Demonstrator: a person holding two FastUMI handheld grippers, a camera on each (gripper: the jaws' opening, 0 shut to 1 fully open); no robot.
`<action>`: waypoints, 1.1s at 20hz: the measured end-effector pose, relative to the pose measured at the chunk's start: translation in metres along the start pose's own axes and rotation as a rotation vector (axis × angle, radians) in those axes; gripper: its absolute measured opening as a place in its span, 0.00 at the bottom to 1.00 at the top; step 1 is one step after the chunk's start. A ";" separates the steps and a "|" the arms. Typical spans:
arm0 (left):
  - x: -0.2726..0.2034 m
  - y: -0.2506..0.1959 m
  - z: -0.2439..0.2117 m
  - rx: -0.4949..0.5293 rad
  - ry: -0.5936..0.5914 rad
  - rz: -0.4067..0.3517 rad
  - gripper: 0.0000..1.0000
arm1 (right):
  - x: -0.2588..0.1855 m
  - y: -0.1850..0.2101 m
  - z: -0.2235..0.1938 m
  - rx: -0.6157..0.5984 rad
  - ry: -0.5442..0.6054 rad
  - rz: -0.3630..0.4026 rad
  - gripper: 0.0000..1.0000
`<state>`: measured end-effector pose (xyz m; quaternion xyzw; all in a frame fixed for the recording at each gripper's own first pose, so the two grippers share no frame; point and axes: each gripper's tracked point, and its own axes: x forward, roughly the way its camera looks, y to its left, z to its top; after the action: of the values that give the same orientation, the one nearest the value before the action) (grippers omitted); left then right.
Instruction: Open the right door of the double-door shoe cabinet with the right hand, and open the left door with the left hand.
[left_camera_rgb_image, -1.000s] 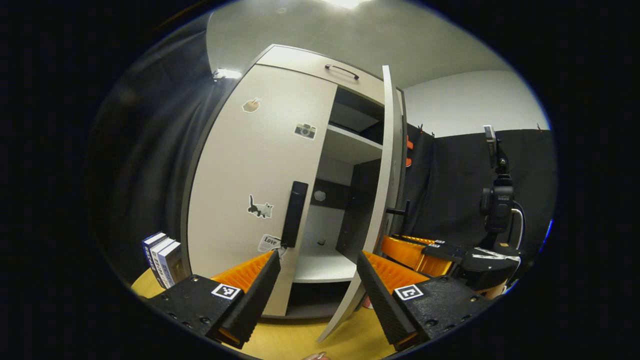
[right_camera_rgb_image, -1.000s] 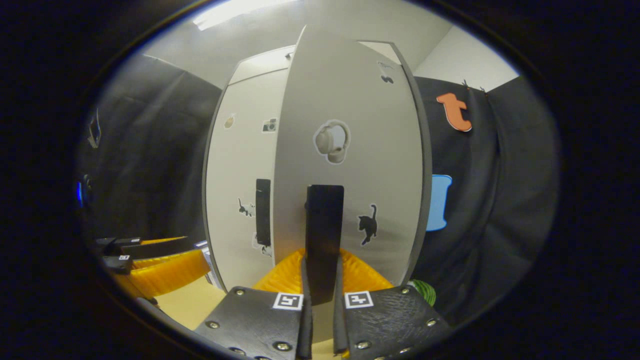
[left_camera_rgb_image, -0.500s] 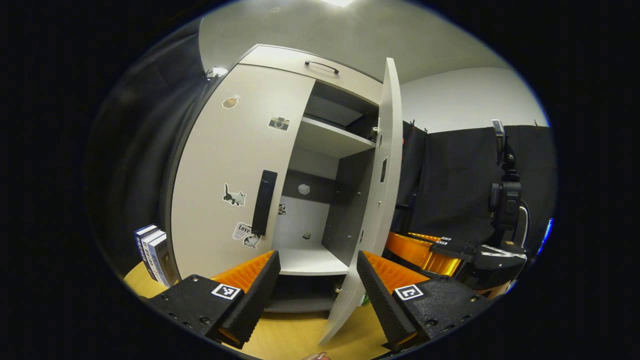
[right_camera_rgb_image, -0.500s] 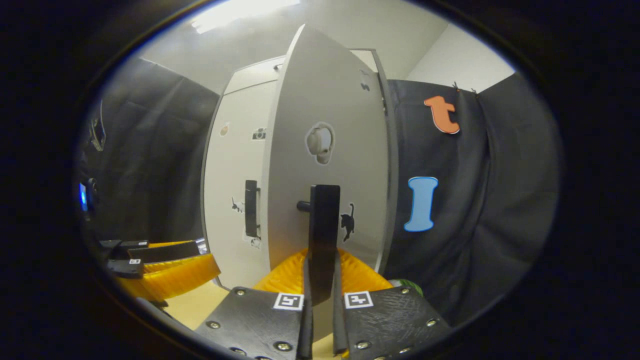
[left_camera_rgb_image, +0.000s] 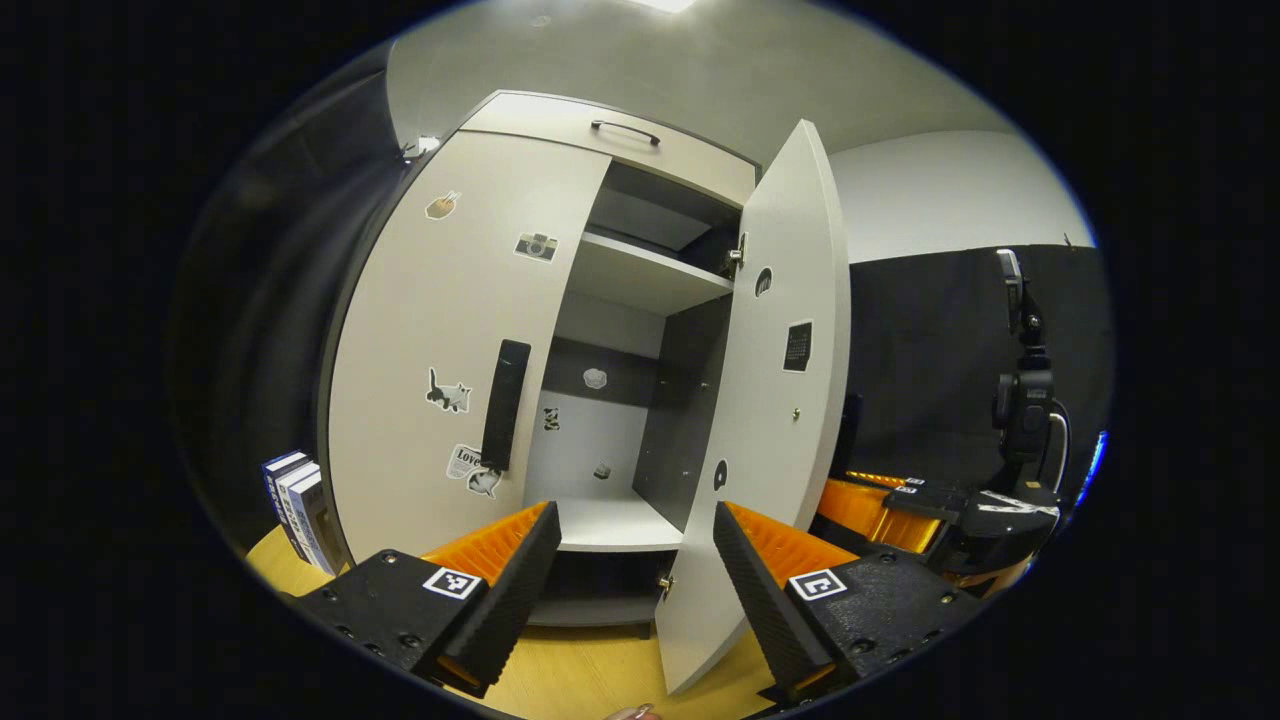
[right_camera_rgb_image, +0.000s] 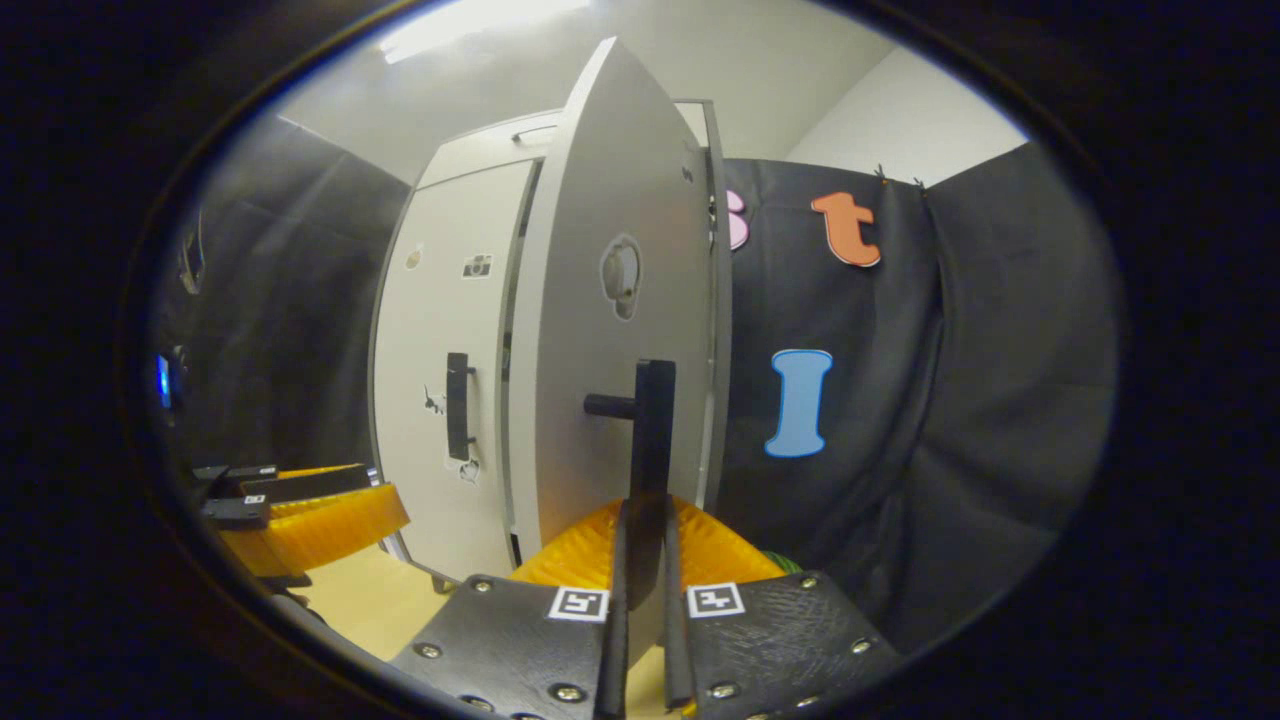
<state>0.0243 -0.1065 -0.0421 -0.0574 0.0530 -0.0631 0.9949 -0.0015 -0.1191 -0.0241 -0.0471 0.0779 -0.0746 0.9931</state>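
The white shoe cabinet's left door (left_camera_rgb_image: 450, 330) is closed, its black bar handle (left_camera_rgb_image: 504, 405) a little beyond my left gripper (left_camera_rgb_image: 635, 560), which is open and holds nothing. The right door (left_camera_rgb_image: 785, 400) stands swung out, baring a shelf (left_camera_rgb_image: 650, 275) and the cabinet floor. In the right gripper view my right gripper (right_camera_rgb_image: 642, 540) is shut on the right door's black handle (right_camera_rgb_image: 652, 420), with the door's face (right_camera_rgb_image: 610, 330) edge-on behind it. The left door (right_camera_rgb_image: 440, 370) and the left gripper (right_camera_rgb_image: 300, 510) show further left.
Several books (left_camera_rgb_image: 300, 510) stand against the cabinet's left side on the wooden surface (left_camera_rgb_image: 580, 680). A camera on a stand (left_camera_rgb_image: 1025, 400) rises at the far right. A drawer with a thin handle (left_camera_rgb_image: 625, 130) tops the cabinet. Black cloth wall (right_camera_rgb_image: 950, 400) hangs close behind the open door.
The right door has swung further open with my right gripper shut on its handle; more of the inside shows. My left gripper stays open, short of the left handle.
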 end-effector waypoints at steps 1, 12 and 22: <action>0.001 -0.001 -0.001 -0.002 0.001 -0.003 0.96 | 0.000 -0.002 -0.005 -0.003 0.011 -0.003 0.15; 0.016 0.003 -0.006 0.003 0.004 0.001 0.96 | -0.003 -0.061 -0.010 0.032 0.007 -0.129 0.07; 0.062 0.070 0.049 0.149 -0.160 0.130 0.94 | -0.003 -0.073 -0.009 0.039 0.012 -0.122 0.07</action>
<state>0.0990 -0.0404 -0.0086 0.0152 -0.0279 0.0023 0.9995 -0.0158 -0.1917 -0.0249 -0.0320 0.0794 -0.1368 0.9869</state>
